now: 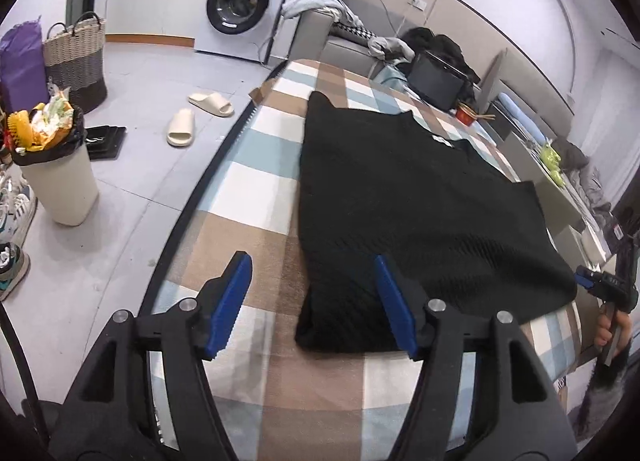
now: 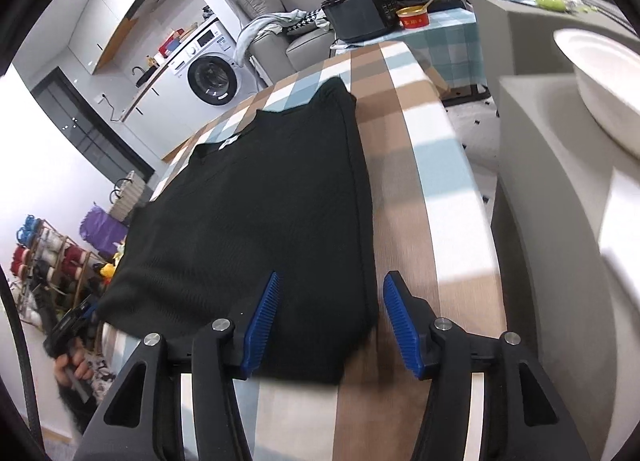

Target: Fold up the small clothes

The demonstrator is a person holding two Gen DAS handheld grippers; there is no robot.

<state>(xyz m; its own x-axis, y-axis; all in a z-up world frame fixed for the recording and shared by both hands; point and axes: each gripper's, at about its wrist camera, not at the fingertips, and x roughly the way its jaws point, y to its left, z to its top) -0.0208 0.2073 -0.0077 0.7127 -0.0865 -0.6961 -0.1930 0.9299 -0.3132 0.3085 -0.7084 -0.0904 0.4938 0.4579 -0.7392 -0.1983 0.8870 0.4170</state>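
Black knit sweater (image 1: pixel 420 197) lies flat on the checked tabletop (image 1: pixel 256 197), its long axis running from the near hem at 6 o'clock up to the collar and white label at 12 o'clock. In the left wrist view the left tool (image 1: pixel 312 301) tilts down over the hem's left corner, blue pads standing apart and pressing nothing; the corner lies between them. At 3 o'clock a hand (image 1: pixel 612 331) grips the other handle. In the right wrist view the right tool (image 2: pixel 332 325) angles down at the hem's right corner, jaws likewise parted, cloth between them but not pinched. A washing machine (image 1: pixel 244 5) stands beyond at 11 o'clock.
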